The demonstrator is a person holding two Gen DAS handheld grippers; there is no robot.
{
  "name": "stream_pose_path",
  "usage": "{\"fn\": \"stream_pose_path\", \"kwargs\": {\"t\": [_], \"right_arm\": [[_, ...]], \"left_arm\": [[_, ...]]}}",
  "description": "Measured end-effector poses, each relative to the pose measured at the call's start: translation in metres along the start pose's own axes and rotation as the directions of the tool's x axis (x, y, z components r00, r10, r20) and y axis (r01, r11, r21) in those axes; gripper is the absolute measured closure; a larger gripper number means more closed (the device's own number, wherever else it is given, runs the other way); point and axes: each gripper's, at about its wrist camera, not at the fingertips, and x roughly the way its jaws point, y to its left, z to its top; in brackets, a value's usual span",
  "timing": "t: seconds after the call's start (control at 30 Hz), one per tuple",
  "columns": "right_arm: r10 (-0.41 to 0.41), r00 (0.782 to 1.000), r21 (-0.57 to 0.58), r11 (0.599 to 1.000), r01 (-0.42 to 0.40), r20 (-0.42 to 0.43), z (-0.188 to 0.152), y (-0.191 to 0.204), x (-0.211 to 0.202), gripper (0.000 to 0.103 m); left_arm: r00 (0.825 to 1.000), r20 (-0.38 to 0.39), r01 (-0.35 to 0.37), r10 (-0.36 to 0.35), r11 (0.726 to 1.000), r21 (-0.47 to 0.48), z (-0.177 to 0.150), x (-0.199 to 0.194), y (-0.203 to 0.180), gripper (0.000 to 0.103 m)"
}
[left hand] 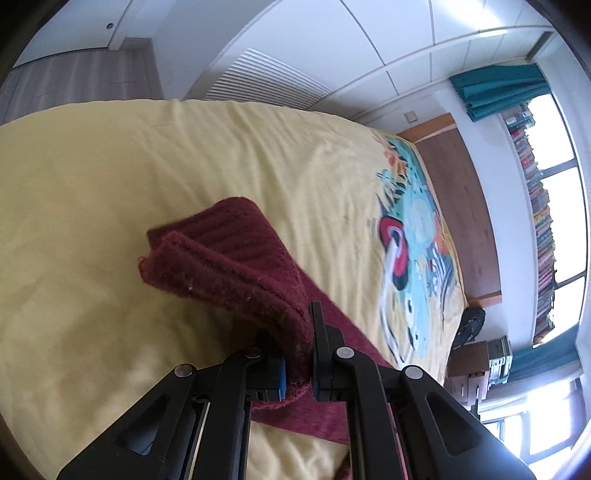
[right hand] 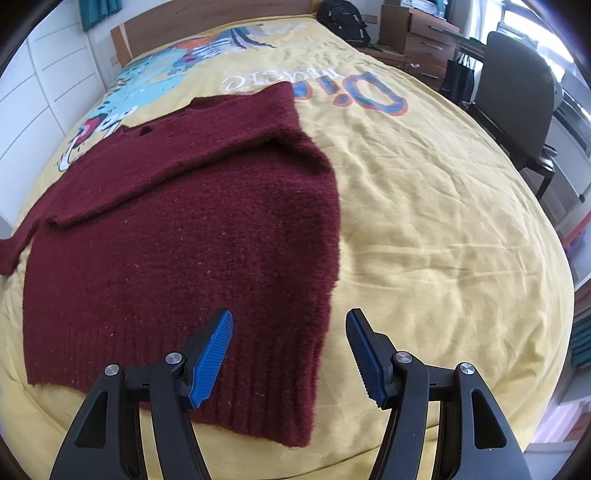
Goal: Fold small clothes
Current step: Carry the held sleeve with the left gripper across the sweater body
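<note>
- The left tongs (left hand: 299, 354) are pinching a sleeve (left hand: 225, 258) of the maroon sweater (right hand: 177, 229), with the knit bunching between the black fingers and the ribbed cuff hanging out ahead over the bed.
- The right tongs (right hand: 290, 350) are hovering spread wide and holding nothing, just above the sweater's ribbed hem at its right corner.
- The sweater is lying mostly flat on the bed, hem nearest the right camera, collar farthest, with the right sleeve already lying folded across the chest.
- To do this fold well, I judge the left tongs should be carrying the sleeve across the body low and level, laying it flat over the other sleeve before letting go, so the thick knit is not rolling or dragging the body out of line.
- The free tongs could be pressing the hem down meanwhile.
- The yellow bedcover (right hand: 424, 229) is wrinkling softly, so the sweater may be shifting with it if pulled.
- Farther off, cartoon prints and lettering are running toward the wooden headboard (right hand: 207, 22).
- Beyond, a black backpack (right hand: 345, 18), drawers (right hand: 424, 33) and a dark chair (right hand: 517, 99) are standing beside the bed; teal curtains (left hand: 498, 88) are hanging by a bright window.
</note>
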Motion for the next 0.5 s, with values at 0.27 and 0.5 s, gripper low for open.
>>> {"fn": "stream_pose_path", "kwargs": {"t": [0.27, 0.5], "right_arm": [[0.022, 1.000, 0.039, 0.999, -0.022, 0.017, 0.000, -0.023, -0.003, 0.037], [0.047, 0.998, 0.066, 0.997, -0.049, 0.028, -0.002, -0.044, -0.003, 0.037]], "left_arm": [[0.999, -0.025, 0.029, -0.028, 0.998, 0.049, -0.021, 0.014, -0.052, 0.096], [0.996, -0.060, 0.073, -0.067, 0.993, 0.097, -0.051, 0.026, -0.099, 0.097]]}}
